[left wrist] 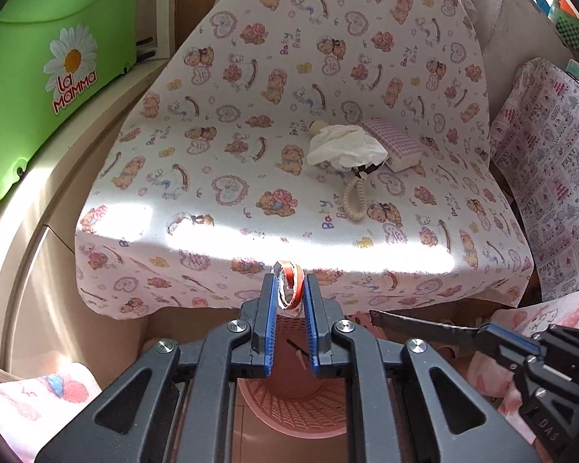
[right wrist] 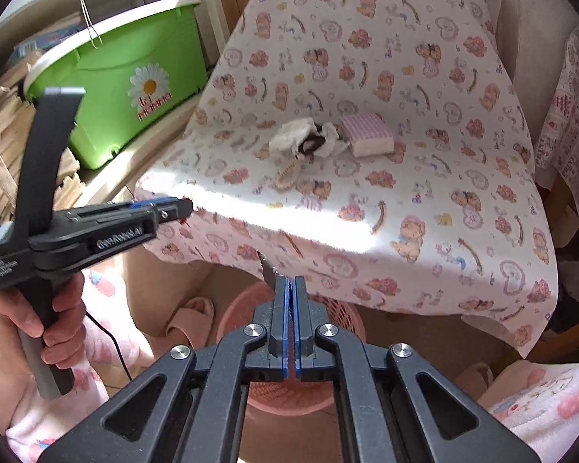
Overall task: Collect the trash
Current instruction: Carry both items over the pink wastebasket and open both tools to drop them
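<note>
My left gripper (left wrist: 289, 289) is shut on a crumpled red-and-white wrapper (left wrist: 290, 283) and holds it above the pink mesh trash basket (left wrist: 293, 405). My right gripper (right wrist: 289, 285) is shut on a thin dark jagged scrap (right wrist: 267, 268), also above the basket (right wrist: 339, 316). It shows from the side in the left wrist view (left wrist: 378, 318). On the bear-print cloth (left wrist: 251, 115) lie a crumpled white tissue (left wrist: 345, 146), a pink-checked sponge (left wrist: 395, 148), a beige coiled hair tie (left wrist: 355, 200) and a dark hair tie (right wrist: 312, 144) under the tissue.
A green "La Mamma" bin (left wrist: 46, 77) stands on a shelf to the left. A second patterned cloth (left wrist: 552, 193) hangs at right. Pink slippers (right wrist: 193, 316) and pink patterned fabric (right wrist: 552, 397) lie by the basket. A hand (right wrist: 38, 332) holds the left gripper's handle.
</note>
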`<state>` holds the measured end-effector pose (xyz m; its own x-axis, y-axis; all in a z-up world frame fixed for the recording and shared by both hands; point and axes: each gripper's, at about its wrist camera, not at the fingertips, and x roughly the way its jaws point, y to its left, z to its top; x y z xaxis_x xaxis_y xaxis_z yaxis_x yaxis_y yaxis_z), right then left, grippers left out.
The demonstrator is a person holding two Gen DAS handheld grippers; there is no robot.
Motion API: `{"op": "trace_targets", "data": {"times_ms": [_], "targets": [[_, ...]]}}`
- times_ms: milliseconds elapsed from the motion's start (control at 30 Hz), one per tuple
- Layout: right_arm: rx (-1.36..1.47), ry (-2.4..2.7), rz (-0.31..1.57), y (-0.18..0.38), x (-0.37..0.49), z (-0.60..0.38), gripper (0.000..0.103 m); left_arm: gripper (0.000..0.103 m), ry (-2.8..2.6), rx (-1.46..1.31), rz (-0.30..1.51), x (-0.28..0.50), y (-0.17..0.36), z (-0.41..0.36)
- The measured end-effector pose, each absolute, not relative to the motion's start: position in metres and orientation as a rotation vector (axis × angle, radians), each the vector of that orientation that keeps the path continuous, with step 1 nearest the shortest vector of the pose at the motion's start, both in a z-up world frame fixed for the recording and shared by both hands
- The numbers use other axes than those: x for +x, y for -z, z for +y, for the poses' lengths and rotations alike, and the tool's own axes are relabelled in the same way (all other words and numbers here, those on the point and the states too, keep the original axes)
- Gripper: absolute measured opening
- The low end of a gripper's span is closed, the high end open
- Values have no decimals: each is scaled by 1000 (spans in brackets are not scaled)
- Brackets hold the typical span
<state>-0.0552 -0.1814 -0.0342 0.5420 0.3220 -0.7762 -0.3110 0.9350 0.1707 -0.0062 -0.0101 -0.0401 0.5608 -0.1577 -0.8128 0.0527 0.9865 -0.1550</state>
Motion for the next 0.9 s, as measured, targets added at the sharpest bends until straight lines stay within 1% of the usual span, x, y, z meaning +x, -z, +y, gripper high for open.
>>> {"op": "trace_targets", "data": {"times_ms": [167, 333, 500, 633, 733, 767, 833, 900], "targets": [[-14, -358, 1021, 64, -43, -177, 2, 13, 169, -192, 1092, 2, 66, -12], [-41, -294, 1126, 103, -27, -170, 2, 14, 225, -237, 1270, 8, 106, -22], [-62, -261, 1224, 142, -17, -162, 2, 14, 208, -217, 1338, 10, 128, -29], [-60, -231, 1310, 176, -7, -160, 2, 14, 192, -255, 1414, 18, 154, -26], [-40, -210, 1373, 201, -2, -160, 2, 15, 168, -233, 1453, 22, 172, -27], [-39, -206, 1392, 208, -1, -159, 2, 16, 164, -218, 1465, 22, 177, -29], [-30, -198, 1417, 218, 0, -160, 2, 25, 153, -192, 1480, 22, 184, -33], [-8, -193, 1435, 224, 1, -157, 2, 29, 142, -173, 1485, 20, 186, -36]]}}
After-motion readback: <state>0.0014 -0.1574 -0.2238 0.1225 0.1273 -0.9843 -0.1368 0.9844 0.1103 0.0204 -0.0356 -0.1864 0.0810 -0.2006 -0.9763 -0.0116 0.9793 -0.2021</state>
